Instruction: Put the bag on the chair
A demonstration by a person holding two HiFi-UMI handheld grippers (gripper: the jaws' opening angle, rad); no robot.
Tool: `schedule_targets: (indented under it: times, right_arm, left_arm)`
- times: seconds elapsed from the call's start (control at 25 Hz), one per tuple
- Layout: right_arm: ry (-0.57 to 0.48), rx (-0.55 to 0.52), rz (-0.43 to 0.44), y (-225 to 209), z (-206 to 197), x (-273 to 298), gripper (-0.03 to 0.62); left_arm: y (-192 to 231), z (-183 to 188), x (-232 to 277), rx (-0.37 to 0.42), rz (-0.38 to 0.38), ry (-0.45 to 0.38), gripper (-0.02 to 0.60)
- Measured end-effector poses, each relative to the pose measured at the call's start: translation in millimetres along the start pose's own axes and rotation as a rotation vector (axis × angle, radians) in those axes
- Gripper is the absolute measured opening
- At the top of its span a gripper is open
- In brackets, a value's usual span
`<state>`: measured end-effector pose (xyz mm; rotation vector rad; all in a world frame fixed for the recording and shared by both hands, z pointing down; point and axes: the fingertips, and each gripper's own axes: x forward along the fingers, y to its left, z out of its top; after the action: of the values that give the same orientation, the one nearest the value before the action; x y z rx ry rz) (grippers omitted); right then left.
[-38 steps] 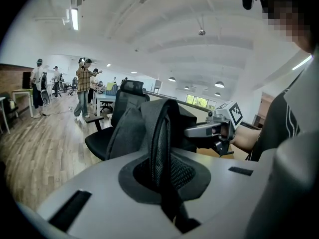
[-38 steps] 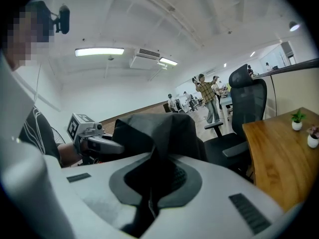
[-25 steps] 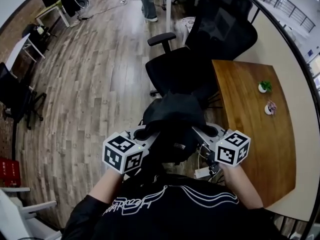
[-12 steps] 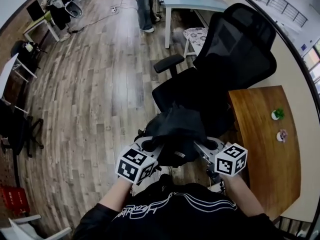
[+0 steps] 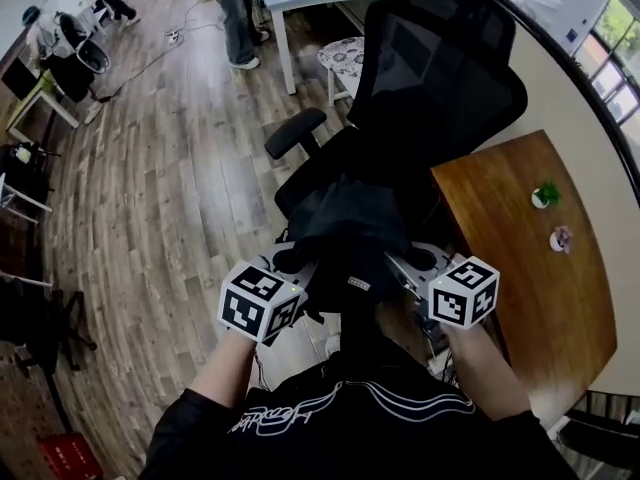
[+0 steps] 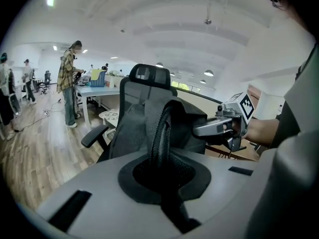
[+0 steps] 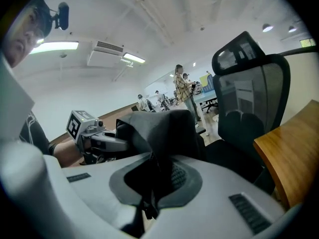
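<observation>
Wood-plank floor (image 5: 170,198) spreads from nine to eleven o'clock, and a wooden table (image 5: 530,268) sits at three. The black bag (image 5: 345,233) hangs at centre, before the chair (image 5: 440,58) at twelve. The left gripper (image 6: 162,148) and right gripper (image 7: 157,178) are both clamped tight on the bag's straps. The bag's small tag (image 5: 358,284) is too small to read.

Top (image 5: 330,413): black, white looping line print across the front.
Sleeves (image 5: 185,433): black.
Left gripper (image 5: 300,261): pale grey shell, black recess round the jaws.
Right gripper (image 5: 405,261): same grey and black.
Marker cubes (image 5: 260,303): white faces, black square patterns.
</observation>
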<state>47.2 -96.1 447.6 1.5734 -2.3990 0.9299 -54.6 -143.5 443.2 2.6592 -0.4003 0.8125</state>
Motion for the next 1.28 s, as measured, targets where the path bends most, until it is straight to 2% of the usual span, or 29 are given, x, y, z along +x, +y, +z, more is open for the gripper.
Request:
schedule_targets:
  times: [0.2,0.56,0.72,0.88,1.04,1.28]
  right_arm:
    - [-0.056,0.042,-0.048,-43.2,24.9,5.5,0.011]
    - [-0.092,0.115,-0.112,-148.9,69.7,41.5,0.011]
    - [-0.103,0.128,-0.154,-185.4,88.0,54.2,0.011]
    - [-0.122,0.139,-0.224,-216.1,103.0,62.3,0.011]
    - [-0.133,0.185,-0.314,-242.6,111.5,73.0,0.011]
    - [-0.127,0.284,-0.472,-277.2,113.3,85.8,0.014]
  left_arm:
    - [17.0,35.3,39.6,0.072,-0.033,0.03,0.032]
    - [72.8,99.2,142.6,0.118,-0.106,0.125,0.032]
    - [93.9,125.4,180.1,0.171,-0.136,0.149,0.034]
    - [109.7,147.5,212.6,0.24,-0.175,0.17,0.034]
    - [126.0,161.3,243.1,0.269,-0.215,0.202,0.032]
    - [144.2,172.2,286.7,0.328,-0.336,0.268,0.034]
